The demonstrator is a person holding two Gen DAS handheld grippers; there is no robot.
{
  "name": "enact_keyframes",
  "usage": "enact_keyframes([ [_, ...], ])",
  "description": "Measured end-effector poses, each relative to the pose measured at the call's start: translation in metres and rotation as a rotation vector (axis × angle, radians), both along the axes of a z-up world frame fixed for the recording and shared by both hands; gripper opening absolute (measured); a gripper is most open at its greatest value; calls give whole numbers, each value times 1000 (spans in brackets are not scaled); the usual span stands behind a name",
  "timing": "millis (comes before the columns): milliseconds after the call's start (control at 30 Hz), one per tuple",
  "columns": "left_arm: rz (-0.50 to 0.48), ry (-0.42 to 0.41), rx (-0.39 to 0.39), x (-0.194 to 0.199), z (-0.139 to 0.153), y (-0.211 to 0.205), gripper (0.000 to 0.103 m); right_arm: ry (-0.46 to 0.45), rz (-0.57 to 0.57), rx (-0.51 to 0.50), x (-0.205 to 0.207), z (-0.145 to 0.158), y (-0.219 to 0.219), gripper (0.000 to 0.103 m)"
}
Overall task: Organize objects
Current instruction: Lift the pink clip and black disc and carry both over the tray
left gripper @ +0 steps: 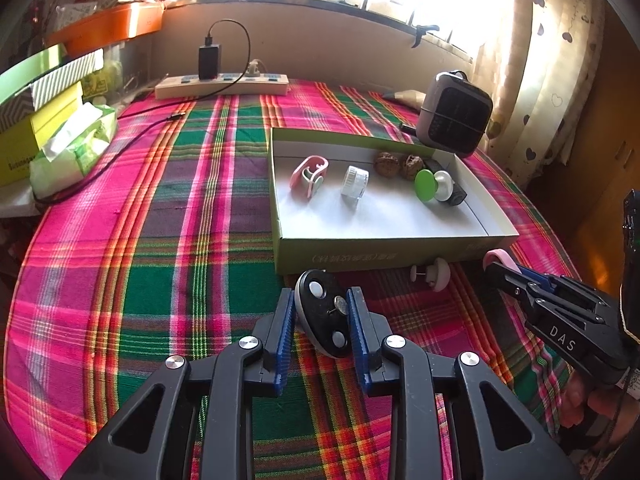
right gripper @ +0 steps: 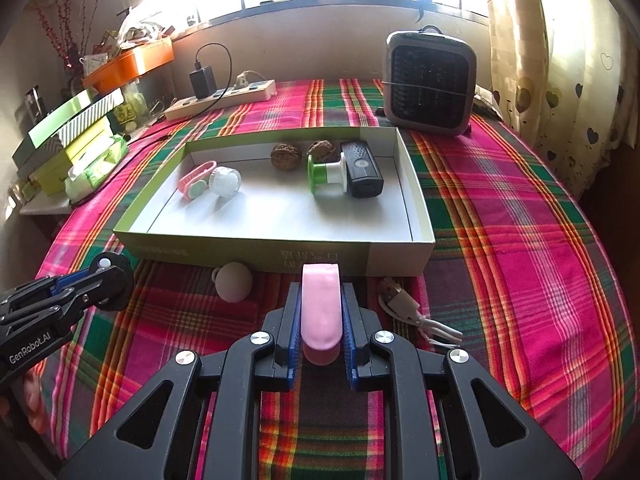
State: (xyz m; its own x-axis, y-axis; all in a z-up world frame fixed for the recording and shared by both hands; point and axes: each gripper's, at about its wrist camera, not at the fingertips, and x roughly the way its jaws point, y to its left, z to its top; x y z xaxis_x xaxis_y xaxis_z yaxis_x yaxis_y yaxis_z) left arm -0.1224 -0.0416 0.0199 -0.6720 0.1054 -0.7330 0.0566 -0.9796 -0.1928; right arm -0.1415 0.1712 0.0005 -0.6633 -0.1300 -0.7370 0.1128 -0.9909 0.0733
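Both loads are judged best lifted clear of the box (right gripper: 400,254) near wall, then lowered onto bare floor inside. The black oval disc (left gripper: 322,312), edge-on, is clamped across its width in the left gripper (left gripper: 322,300); the pink clip (right gripper: 321,306) is pinched lengthwise in the right gripper (right gripper: 321,296), tip at the wall

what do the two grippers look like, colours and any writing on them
Both are matte black plastic frames with triangular cut-outs, silver round pivot bolts and blue ribbed finger pads. The left gripper reads "GenRobot.AI" along its side; the right gripper reads "DAS". A bare hand shows behind the right one.
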Motion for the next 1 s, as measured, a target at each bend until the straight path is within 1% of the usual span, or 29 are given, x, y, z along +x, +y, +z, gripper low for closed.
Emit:
enact_keyframes([
  [333, 2, 27, -3, 1, 14, 4, 24, 25, 22, -8, 1, 13, -1, 19],
  [567, 0, 44, 2, -6, 24, 5, 24, 48, 41, -14, -3, 26, -3, 19],
  [1000, 0, 44, 16, -34, 30, 6, 24, 61, 98, -25, -34, 41, -9, 19],
])
